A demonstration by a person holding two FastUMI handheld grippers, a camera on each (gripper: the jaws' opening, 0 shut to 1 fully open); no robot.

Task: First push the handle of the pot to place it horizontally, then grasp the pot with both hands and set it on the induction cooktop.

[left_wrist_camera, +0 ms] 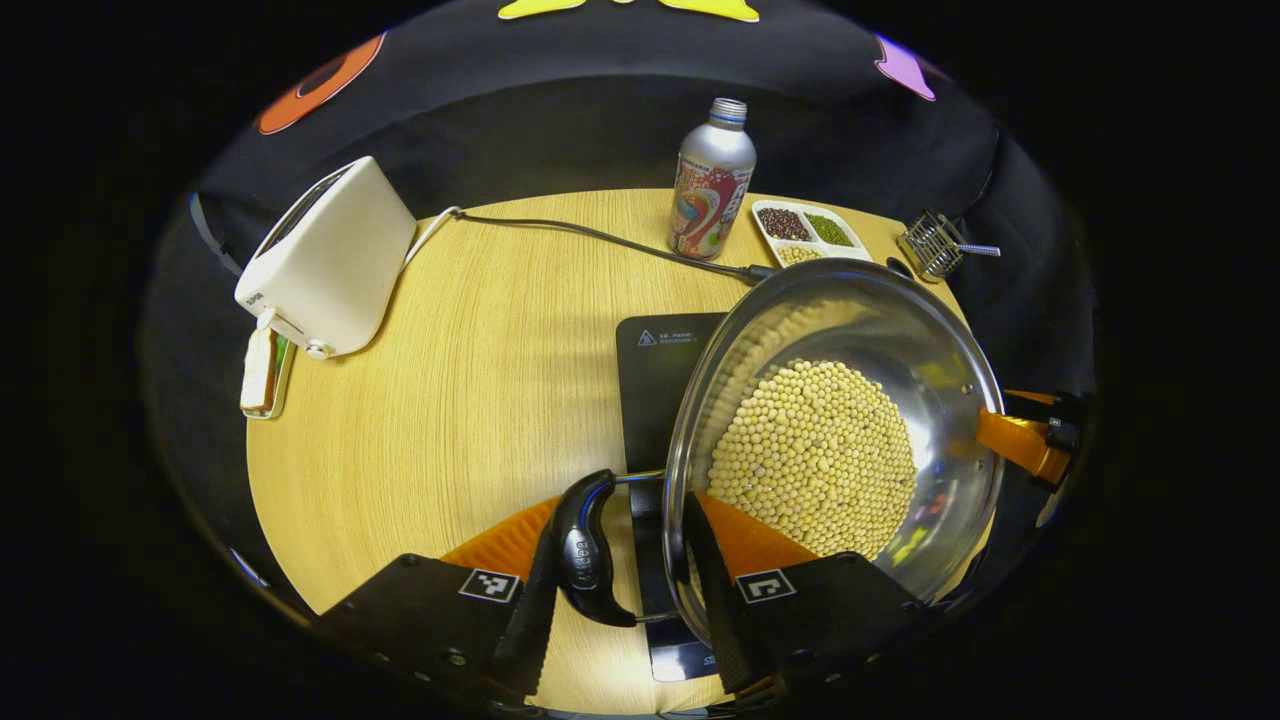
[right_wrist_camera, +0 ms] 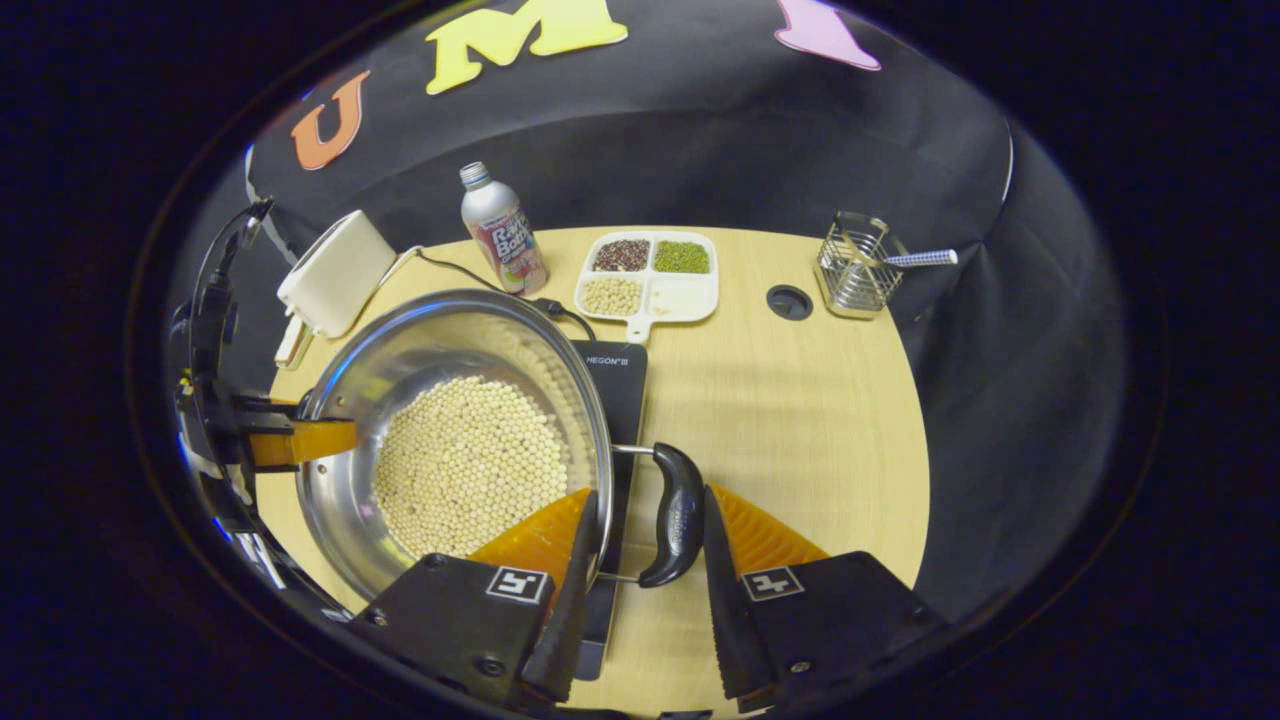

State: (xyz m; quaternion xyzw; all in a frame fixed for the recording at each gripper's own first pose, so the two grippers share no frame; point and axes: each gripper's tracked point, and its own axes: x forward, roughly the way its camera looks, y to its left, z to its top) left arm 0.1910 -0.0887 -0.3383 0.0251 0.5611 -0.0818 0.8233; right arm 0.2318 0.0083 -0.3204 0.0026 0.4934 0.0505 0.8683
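A steel pot (left_wrist_camera: pixel 900 330) (right_wrist_camera: pixel 430 340) full of pale soybeans (left_wrist_camera: pixel 815 455) (right_wrist_camera: pixel 465 460) is over the right part of the black induction cooktop (left_wrist_camera: pixel 650 370) (right_wrist_camera: pixel 615 380). I cannot tell whether it rests on it. My left gripper (left_wrist_camera: pixel 620 510) is shut across one black pot handle (left_wrist_camera: pixel 590 550), one finger outside the handle and one inside the rim. My right gripper (right_wrist_camera: pixel 650 495) holds the opposite handle (right_wrist_camera: pixel 675 520) the same way. Each gripper also appears at the pot's far side in the other view, the right gripper (left_wrist_camera: pixel 1040 440) and the left gripper (right_wrist_camera: pixel 290 440).
On the round wooden table (left_wrist_camera: pixel 480 400) stand a white toaster (left_wrist_camera: pixel 330 255) (right_wrist_camera: pixel 335 270), a metal bottle (left_wrist_camera: pixel 712 190) (right_wrist_camera: pixel 503 232), a divided dish of beans (left_wrist_camera: pixel 805 232) (right_wrist_camera: pixel 650 272) and a wire holder (left_wrist_camera: pixel 930 245) (right_wrist_camera: pixel 855 265). A black cable (left_wrist_camera: pixel 600 238) runs to the cooktop.
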